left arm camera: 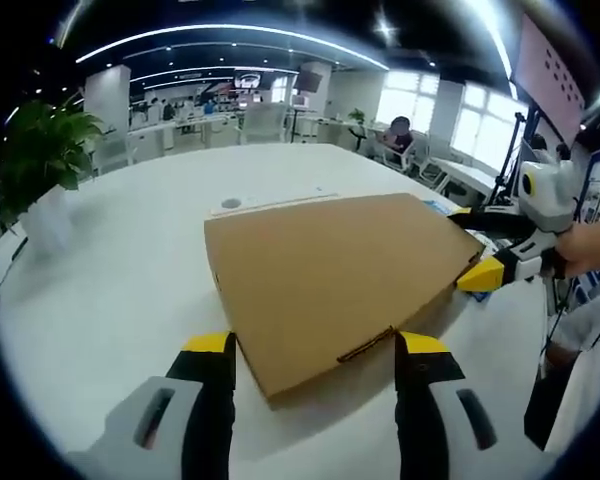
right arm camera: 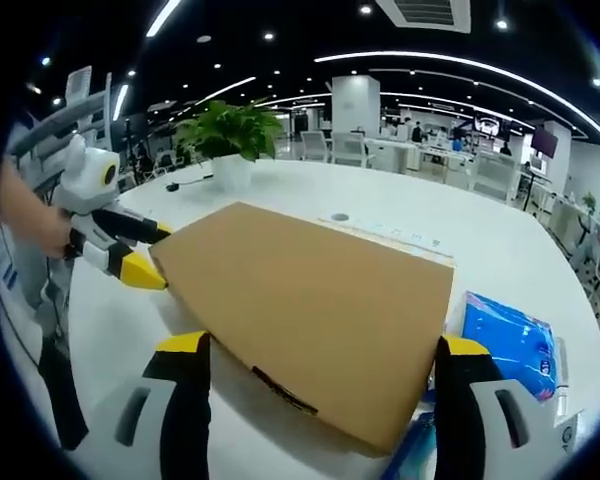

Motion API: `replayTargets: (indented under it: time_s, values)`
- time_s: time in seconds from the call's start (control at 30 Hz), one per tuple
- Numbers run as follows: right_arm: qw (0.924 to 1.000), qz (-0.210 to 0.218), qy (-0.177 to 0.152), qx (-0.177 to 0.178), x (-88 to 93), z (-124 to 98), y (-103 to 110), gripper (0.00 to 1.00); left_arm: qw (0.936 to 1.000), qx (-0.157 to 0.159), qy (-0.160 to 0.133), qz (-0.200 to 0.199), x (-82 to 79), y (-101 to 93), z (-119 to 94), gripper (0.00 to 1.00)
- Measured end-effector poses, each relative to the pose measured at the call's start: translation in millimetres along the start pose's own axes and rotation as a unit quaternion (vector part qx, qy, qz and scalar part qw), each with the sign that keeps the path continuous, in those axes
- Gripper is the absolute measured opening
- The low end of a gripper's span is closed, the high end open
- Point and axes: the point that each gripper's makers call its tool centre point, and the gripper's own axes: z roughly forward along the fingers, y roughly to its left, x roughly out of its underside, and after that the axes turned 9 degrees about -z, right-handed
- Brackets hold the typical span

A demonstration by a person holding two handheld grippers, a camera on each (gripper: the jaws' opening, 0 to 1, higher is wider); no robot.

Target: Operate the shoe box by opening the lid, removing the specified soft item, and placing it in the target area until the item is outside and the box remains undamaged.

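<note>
The brown cardboard shoe box [left arm camera: 330,275] lies flat on the white table [left arm camera: 130,270] with its lid down. In the left gripper view my left gripper [left arm camera: 315,345] is open, its yellow-tipped jaws standing either side of the box's near corner. My right gripper [left arm camera: 470,245] comes in from the right, open, straddling the box's right corner. In the right gripper view the box [right arm camera: 310,300] lies between the spread jaws of my right gripper [right arm camera: 322,345], and my left gripper [right arm camera: 155,255] straddles the corner at the left. The box's contents are hidden.
A blue plastic packet [right arm camera: 507,342] lies on the table right of the box. A potted plant [right arm camera: 230,135] stands at the table's far side. A white strip [left arm camera: 270,205] lies behind the box. A person sits at a far desk [left arm camera: 398,135].
</note>
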Motion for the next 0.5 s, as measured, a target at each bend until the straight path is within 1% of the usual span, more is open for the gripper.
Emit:
replayTargets:
  time_s: [0.5]
  values:
    - [1.0,0.0,0.003,-0.002,3.4,-5.2,0.7,0.94,1.0,-0.001,0.002,-0.001,4.6,-5.3,-2.4,0.64]
